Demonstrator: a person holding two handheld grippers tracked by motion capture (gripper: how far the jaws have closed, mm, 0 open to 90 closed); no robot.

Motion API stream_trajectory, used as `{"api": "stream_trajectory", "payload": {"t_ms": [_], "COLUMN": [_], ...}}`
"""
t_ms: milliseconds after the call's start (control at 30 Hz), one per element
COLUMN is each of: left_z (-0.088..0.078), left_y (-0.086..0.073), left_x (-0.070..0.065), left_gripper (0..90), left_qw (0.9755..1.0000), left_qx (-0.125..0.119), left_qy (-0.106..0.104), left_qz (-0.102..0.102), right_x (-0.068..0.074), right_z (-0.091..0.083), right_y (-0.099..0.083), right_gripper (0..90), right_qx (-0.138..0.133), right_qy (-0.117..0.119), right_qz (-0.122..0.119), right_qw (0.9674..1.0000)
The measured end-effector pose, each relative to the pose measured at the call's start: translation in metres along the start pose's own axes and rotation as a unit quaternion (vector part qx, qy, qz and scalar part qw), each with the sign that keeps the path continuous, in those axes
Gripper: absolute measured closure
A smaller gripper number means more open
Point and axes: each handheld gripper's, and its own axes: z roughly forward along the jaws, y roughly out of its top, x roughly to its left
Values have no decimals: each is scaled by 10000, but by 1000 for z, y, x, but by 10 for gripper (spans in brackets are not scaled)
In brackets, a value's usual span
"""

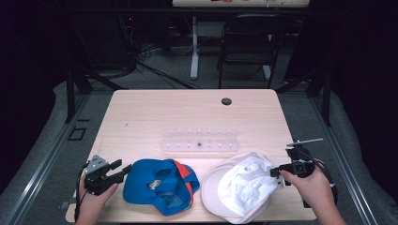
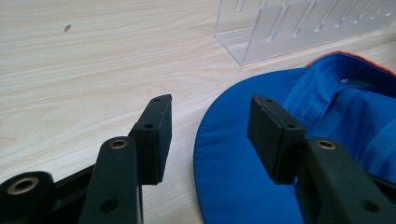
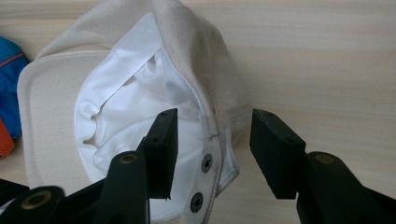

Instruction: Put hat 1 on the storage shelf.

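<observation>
Two caps lie upside down along the near edge of the pale wooden table (image 1: 155, 112), linings up, which leaves brims and back straps exposed for gripping. The blue fabric cap with orange trim (image 1: 159, 185) sits toward the near left corner. The left gripper (image 1: 119, 171) holds spread jaws astride the brim's edge, one jaw over bare wood, one above blue cloth, neither pressing. The cream-white cotton cap (image 1: 241, 187) lies toward the near right corner. The right gripper (image 1: 277, 172) has its jaws spread either side of the snap-fastened back strap (image 3: 205, 163), not yet pinching.

A clear acrylic slotted rack (image 1: 199, 140) stands mid-table, just behind both caps. The far half of the table offers open room; the near edge is close, so I judge that any drag is best directed away from it.
</observation>
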Motion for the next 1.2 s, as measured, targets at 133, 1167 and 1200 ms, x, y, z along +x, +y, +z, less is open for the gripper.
{"api": "stream_trajectory", "payload": {"t_ms": [133,1167,1200], "left_z": [0,1,1], "left_y": [0,0,0], "left_x": [0,-1,-1], "left_gripper": [506,507,507], "left_qw": [10000,10000,10000], "left_qx": [-6,27,25], "left_qy": [2,6,6], "left_qz": [1,32,27], "right_x": [0,16,16], "right_z": [5,11,11], "right_y": [-2,4,4], "right_gripper": [574,816,816], "right_qx": [233,760,760], "right_qy": [87,-633,-633], "right_qz": [263,-102,-102], "right_qw": [9993,9950,9950]}}
